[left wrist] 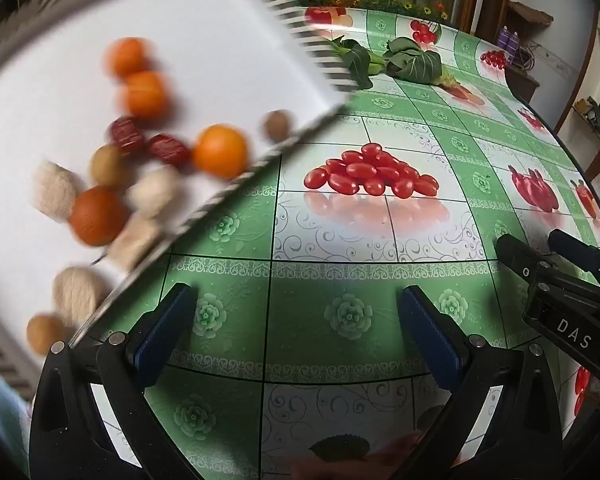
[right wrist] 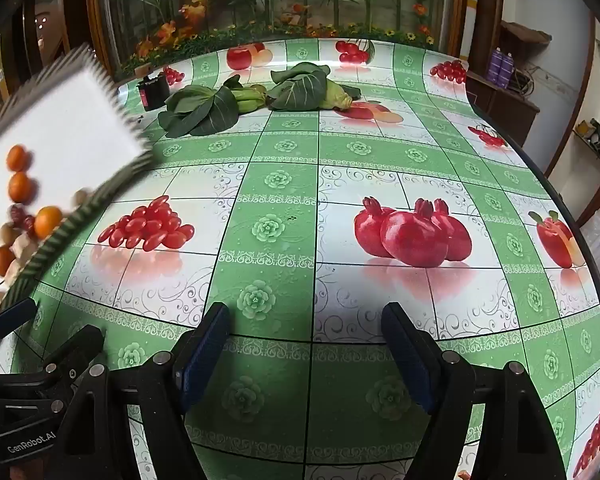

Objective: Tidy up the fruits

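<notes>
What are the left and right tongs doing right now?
Left tongs: open, holding nothing.
Right tongs: open, holding nothing.

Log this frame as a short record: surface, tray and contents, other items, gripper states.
surface: table with green fruit-print cloth
tray: white basket, slatted rim, at left, blurred
contents: oranges, red dates, pale and brown pieces
other items: leafy greens, dark cup, far side
left gripper: open, empty
right gripper: open, empty
</notes>
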`<state>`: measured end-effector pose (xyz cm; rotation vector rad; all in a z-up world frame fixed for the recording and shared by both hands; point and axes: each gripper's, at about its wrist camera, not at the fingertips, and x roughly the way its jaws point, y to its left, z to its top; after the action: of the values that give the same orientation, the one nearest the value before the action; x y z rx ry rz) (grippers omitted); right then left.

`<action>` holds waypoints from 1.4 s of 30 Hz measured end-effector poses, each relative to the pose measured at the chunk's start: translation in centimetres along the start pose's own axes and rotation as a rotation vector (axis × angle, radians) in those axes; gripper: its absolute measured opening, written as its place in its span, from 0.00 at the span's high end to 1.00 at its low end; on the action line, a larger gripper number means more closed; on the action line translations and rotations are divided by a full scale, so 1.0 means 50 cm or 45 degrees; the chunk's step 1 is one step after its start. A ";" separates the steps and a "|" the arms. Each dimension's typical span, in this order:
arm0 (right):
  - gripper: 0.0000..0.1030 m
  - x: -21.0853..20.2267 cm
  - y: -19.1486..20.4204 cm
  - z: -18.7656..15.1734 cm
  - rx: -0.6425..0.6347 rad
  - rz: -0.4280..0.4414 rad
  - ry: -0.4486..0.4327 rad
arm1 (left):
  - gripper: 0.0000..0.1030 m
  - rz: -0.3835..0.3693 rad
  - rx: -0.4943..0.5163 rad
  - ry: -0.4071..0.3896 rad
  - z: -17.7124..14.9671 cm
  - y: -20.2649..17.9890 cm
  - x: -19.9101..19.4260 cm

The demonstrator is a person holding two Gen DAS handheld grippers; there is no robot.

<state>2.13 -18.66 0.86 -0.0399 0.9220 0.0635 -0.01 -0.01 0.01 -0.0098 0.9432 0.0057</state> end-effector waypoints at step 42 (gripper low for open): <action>0.25 0.000 0.000 0.001 0.001 0.002 -0.002 | 0.00 -0.001 -0.001 0.004 -0.001 0.000 -0.001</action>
<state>2.16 -18.67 0.88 -0.0384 0.9207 0.0647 -0.09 0.01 0.03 -0.0106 0.9465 0.0052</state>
